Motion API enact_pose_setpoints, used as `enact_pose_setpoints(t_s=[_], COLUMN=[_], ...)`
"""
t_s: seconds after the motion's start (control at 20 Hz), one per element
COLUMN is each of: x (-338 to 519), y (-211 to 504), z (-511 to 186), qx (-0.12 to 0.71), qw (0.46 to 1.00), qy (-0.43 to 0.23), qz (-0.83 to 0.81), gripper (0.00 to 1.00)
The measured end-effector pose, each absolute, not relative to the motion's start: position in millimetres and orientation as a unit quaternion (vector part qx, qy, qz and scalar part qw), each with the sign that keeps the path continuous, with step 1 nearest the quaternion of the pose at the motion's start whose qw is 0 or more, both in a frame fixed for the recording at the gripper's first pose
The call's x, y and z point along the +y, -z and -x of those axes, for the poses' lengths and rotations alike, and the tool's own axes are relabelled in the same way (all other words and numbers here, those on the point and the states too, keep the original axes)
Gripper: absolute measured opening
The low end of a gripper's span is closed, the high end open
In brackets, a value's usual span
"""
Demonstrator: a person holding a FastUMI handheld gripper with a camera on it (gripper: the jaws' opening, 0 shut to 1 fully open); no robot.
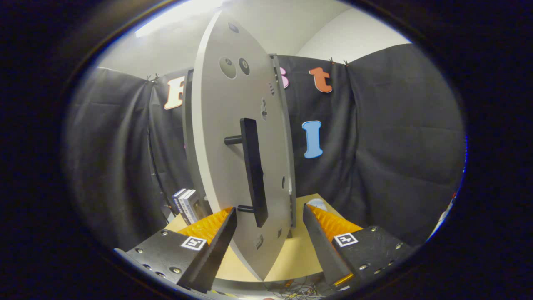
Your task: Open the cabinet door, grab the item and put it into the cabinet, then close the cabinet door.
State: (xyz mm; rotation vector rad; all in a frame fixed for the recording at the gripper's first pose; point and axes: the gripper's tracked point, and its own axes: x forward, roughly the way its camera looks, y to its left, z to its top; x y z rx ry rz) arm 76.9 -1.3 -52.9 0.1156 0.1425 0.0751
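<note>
The grey cabinet door (225, 137) is seen swung open, edge-on towards the camera, with its outer face turned to the left. A black bar handle (253, 171) is mounted upright on that face on two short black posts. The lower end of the handle is seen between the fingers of the hand-held gripper (270, 227), whose black-and-orange fingers (216, 237) are spread wide on either side of the door's lower part; no contact with the door or handle can be made out. A square black-and-white marker is carried on each finger; no readable writing is found on them. Behind the door's left side, a small box with a dark and white label (186, 205) stands upright on the wooden tabletop (291, 258); its print is too small to be read. Tangled wires (300, 287) are seen below the tabletop's near edge.
</note>
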Motion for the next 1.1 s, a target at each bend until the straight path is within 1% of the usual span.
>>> enact_pose_setpoints(t_s=[0.1,0.25,0.5,0.65,0.95,1.1], x=[11.5,25.4,61.6,101.0,161.4,189.6], y=[54.9,60.9,62.8,66.8,70.1,65.9], z=[-84.5,-99.2,-119.6,-145.8,-207.2,-227.0], qx=[0.072,0.079,0.077,0.079,0.073,0.055], qw=[0.994,0.994,0.992,0.988,0.984,0.984], qy=[-0.051,-0.055,-0.093,-0.118,-0.158,-0.169], qz=[-0.059,-0.042,-0.047,-0.053,-0.045,-0.016], gripper=[0.96,0.96,0.97,1.0,1.0,1.0])
